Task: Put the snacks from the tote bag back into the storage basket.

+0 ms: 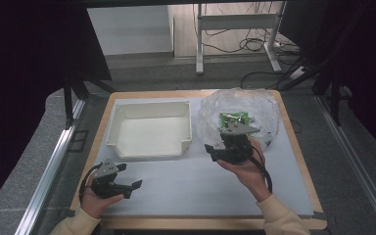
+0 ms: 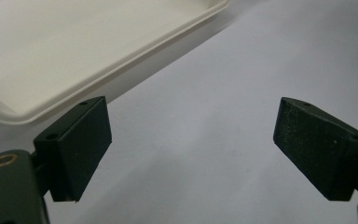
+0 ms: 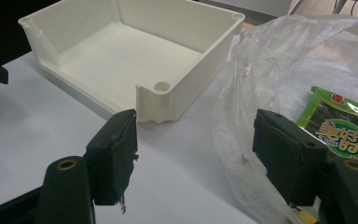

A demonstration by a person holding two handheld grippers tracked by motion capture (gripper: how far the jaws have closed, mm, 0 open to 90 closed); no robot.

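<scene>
Left gripper [image 1: 129,185]: a black body was seen, topped by a grey three-cornered plate, with a black cable looped beside it near the desk's front-left corner. Two black rectangular pads [image 2: 77,147] were noted in the left gripper view, each with small screw holes along the top edge; a brass-ringed hole was set in the black arm below one pad.

Right gripper [image 1: 214,151]: a black body, a grey three-cornered plate and a black cable curving past the wrist were recorded. Its pads [image 3: 112,154] were black, one frayed at the lower edge; round ringed holes were seen in both arms.

Sleeves [image 1: 286,218]: pale cream cuffs were worn on both forearms.
</scene>
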